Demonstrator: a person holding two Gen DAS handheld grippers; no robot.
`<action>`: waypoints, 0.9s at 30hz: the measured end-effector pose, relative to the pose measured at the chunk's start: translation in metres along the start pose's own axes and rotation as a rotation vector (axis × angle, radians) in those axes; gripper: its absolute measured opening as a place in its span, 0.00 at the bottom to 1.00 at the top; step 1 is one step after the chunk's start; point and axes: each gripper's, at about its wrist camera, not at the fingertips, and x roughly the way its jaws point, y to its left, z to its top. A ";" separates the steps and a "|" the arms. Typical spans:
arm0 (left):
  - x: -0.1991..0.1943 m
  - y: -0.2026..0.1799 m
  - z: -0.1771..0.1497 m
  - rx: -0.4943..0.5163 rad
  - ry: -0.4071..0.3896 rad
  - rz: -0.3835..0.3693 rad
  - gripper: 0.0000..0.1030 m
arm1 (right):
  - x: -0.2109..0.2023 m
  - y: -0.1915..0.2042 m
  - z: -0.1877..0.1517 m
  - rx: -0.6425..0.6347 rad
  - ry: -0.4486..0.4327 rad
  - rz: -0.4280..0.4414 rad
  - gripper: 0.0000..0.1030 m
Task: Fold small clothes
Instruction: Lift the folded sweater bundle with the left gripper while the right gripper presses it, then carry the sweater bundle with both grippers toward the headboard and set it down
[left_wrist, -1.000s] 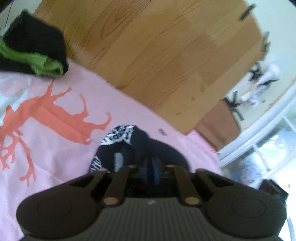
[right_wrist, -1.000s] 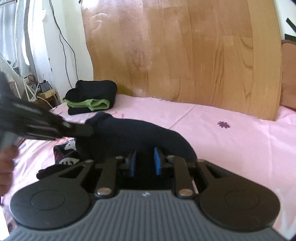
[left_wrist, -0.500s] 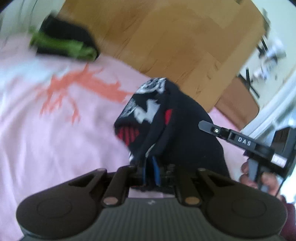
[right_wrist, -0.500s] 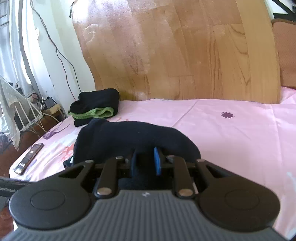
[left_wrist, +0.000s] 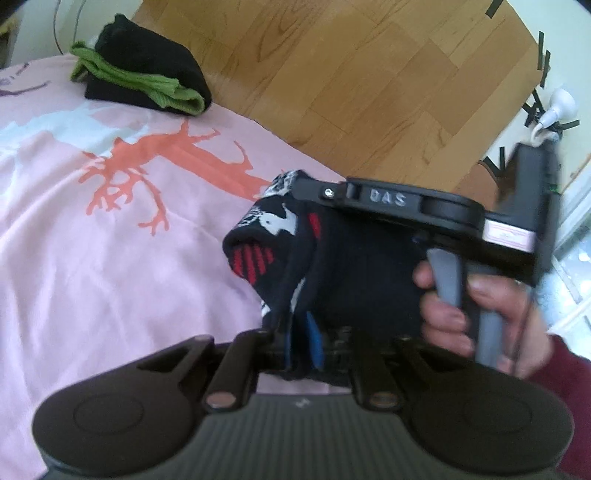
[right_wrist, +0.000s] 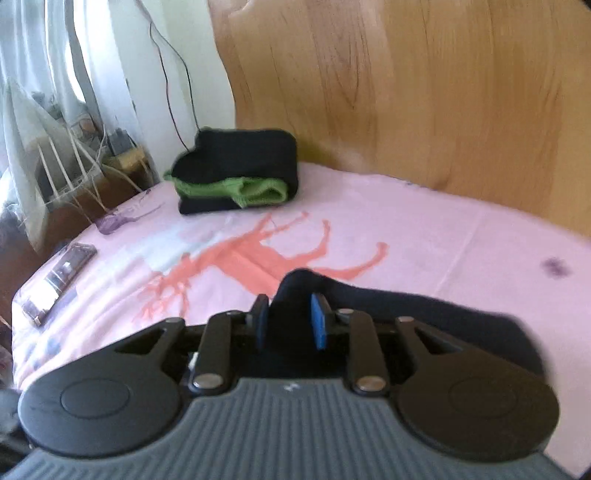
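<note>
A dark navy garment (left_wrist: 351, 266) with white and red print hangs bunched above the pink sheet (left_wrist: 92, 277). My left gripper (left_wrist: 301, 339) pinches its lower edge between the blue pads, and the jaws are opening slightly. My right gripper (left_wrist: 303, 184) reaches in from the right along the garment's top, held by a hand (left_wrist: 461, 314) in a maroon sleeve. In the right wrist view the right gripper (right_wrist: 290, 321) has a fold of the dark garment (right_wrist: 424, 314) filling the gap between its blue pads. Its jaws are opening.
A folded black and green pile (left_wrist: 147, 70) (right_wrist: 240, 166) lies at the far corner against the wooden headboard (right_wrist: 406, 92). A flat dark device (right_wrist: 59, 280) rests near the bed's left edge. Cables and a white rack (right_wrist: 66, 166) stand beyond that edge.
The right gripper has swung left across the bed with the fold of cloth, drawing close over the garment in the left view. The left gripper has closed on the cloth and now stays put.
</note>
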 end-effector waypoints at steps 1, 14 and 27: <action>-0.001 -0.001 0.001 0.006 0.005 0.001 0.11 | 0.000 -0.008 0.005 0.061 0.019 0.021 0.26; -0.017 0.003 0.051 0.068 -0.042 -0.027 0.90 | -0.160 -0.074 -0.083 0.356 -0.209 0.002 0.74; 0.055 0.011 0.035 -0.052 0.088 -0.186 0.74 | -0.102 -0.078 -0.095 0.402 -0.118 0.145 0.69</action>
